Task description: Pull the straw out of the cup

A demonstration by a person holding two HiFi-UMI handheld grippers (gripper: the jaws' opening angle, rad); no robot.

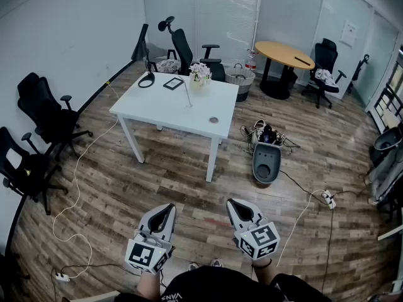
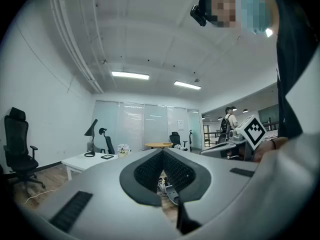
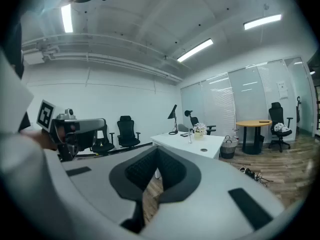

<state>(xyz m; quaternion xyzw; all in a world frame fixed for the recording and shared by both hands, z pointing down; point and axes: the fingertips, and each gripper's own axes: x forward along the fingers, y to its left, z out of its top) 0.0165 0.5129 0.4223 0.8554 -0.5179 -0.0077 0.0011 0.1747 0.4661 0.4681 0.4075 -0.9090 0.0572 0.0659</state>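
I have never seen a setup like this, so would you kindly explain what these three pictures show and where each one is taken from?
No robot here: a person holds a two-jaw gripper in each hand, the left gripper and the right gripper. The wide picture comes from a camera on the person's head; the other two ride on the grippers and look along their jaws. Both are shut and empty. Ahead stands a white table bearing a straw, flowers and a lamp.
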